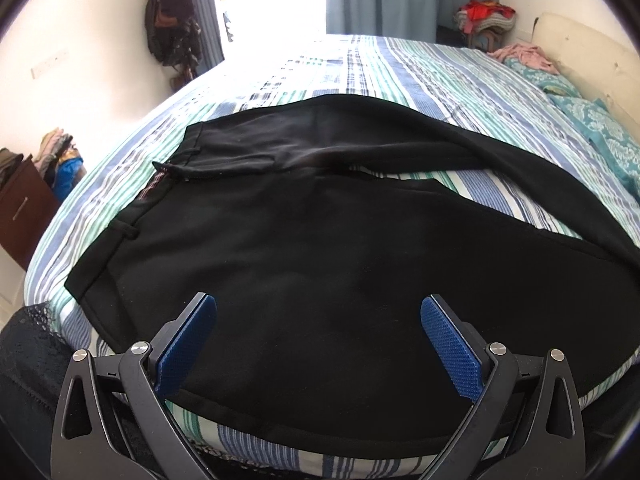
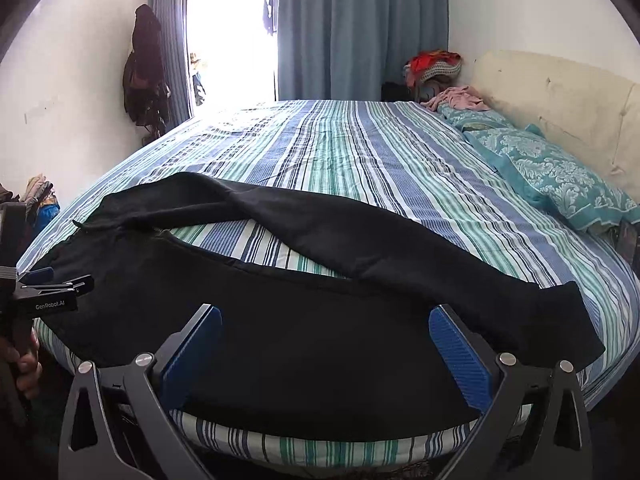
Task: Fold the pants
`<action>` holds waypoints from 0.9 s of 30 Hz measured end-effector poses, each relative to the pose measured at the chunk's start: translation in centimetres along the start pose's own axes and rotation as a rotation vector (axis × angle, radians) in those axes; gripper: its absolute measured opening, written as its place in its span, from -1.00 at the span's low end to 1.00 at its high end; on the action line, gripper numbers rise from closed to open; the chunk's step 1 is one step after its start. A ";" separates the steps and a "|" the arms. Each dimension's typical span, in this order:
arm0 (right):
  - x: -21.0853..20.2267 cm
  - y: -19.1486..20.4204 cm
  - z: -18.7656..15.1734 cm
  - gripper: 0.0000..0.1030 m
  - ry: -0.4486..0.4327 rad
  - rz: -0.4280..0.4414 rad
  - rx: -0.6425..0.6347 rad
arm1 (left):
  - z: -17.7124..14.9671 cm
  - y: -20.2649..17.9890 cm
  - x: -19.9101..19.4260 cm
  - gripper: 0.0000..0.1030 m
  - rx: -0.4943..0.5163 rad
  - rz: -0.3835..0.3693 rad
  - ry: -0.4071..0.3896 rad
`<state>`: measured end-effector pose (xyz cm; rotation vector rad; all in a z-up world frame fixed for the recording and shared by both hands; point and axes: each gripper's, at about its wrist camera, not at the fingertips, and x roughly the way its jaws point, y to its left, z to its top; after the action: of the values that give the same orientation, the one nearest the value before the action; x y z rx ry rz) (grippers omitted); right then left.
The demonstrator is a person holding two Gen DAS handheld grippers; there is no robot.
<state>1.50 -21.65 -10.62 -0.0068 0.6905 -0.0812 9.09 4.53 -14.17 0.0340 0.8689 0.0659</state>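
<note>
Black pants lie spread flat on the striped bed, waistband to the left, the two legs parted and running right. In the right wrist view the pants show their far leg curving to a cuff at the right. My left gripper hovers open over the near leg close to the waist, nothing between its blue pads. Over the near leg further right, my right gripper stands wide open with nothing in it. The left gripper also shows at the left edge of the right wrist view, with a hand on its handle.
The striped bed sheet stretches far behind the pants. Teal patterned pillows lie along the cream headboard at right. Clothes piles sit in the far corner. A dark wooden drawer unit stands left of the bed.
</note>
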 end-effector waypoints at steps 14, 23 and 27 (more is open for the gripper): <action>0.6 0.2 -0.2 0.99 0.027 0.002 -0.010 | -0.2 -1.0 -0.1 0.99 0.051 0.016 -0.008; 0.8 0.7 -0.2 0.99 0.029 0.005 -0.038 | -0.1 -0.6 0.0 0.99 0.033 0.020 -0.007; 0.8 0.9 -0.3 0.99 0.033 0.007 -0.050 | -0.1 -0.5 0.0 0.99 0.032 0.019 -0.008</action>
<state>2.01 -20.80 -11.37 -0.0510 0.7253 -0.0577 9.07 3.98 -14.24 0.0730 0.8615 0.0698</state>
